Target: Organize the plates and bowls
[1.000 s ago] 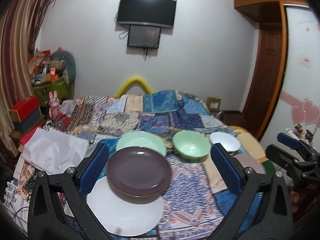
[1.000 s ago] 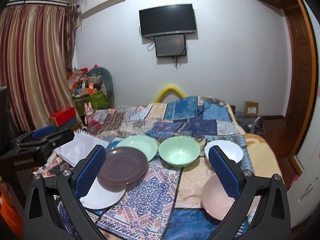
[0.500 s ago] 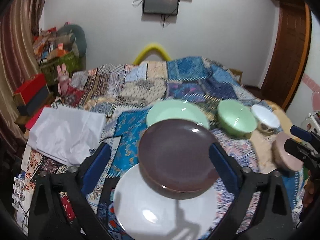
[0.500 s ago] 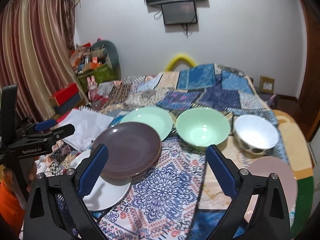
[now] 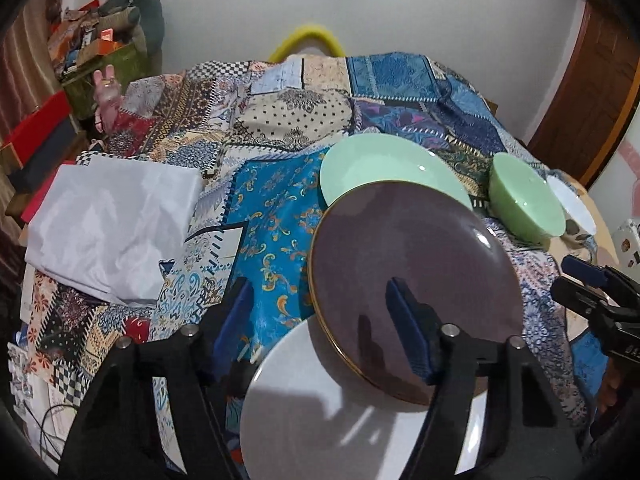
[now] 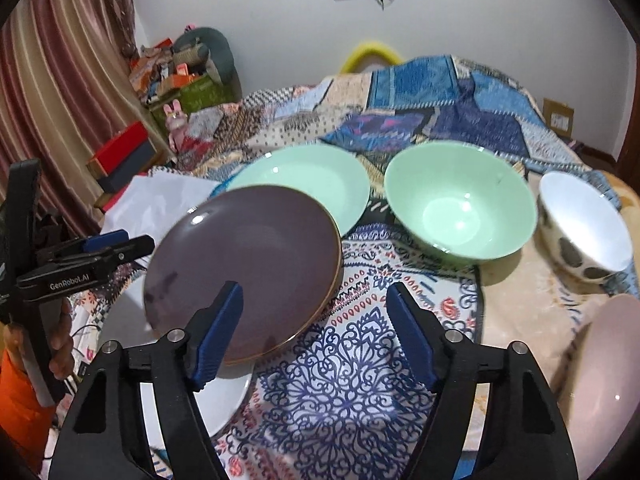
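Note:
A dark purple plate (image 5: 412, 280) (image 6: 244, 268) lies tilted, resting partly on a white plate (image 5: 320, 412) (image 6: 224, 396) and a pale green plate (image 5: 384, 168) (image 6: 312, 184). A green bowl (image 6: 460, 208) (image 5: 524, 204), a white spotted bowl (image 6: 584, 228) and a pink plate (image 6: 600, 360) sit to the right. My left gripper (image 5: 320, 328) is open over the near-left rim of the purple plate, its right finger above the plate. My right gripper (image 6: 316, 328) is open and empty, its left finger over the purple plate's near edge.
Everything lies on a bed with a patchwork quilt (image 5: 280, 112). A white folded cloth (image 5: 108, 224) lies at the left. Boxes and clutter (image 6: 132, 160) stand by the curtain. My right gripper shows at the right edge of the left wrist view (image 5: 596, 296).
Both grippers have moved forward and down toward the dishes. Their jaws have narrowed but stay open. The dishes have not moved.

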The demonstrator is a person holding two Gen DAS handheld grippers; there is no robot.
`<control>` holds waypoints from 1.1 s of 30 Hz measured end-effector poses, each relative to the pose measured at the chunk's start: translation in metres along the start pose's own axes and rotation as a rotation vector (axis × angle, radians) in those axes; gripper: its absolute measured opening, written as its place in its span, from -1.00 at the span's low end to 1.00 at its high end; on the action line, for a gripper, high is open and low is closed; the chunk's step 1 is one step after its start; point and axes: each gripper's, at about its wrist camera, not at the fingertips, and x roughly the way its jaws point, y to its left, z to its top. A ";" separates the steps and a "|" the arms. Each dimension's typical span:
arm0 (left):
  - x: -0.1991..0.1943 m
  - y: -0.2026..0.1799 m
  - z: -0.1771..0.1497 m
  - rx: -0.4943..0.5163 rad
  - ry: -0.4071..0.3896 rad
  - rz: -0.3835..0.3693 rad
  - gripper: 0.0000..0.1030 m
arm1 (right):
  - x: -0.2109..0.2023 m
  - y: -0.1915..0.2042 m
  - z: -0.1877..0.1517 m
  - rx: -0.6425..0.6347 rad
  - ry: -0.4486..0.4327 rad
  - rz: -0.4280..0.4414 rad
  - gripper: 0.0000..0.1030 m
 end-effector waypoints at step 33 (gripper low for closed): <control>0.042 -0.003 0.008 0.004 0.133 -0.109 -0.37 | 0.060 -0.006 0.002 0.051 0.123 0.072 -0.42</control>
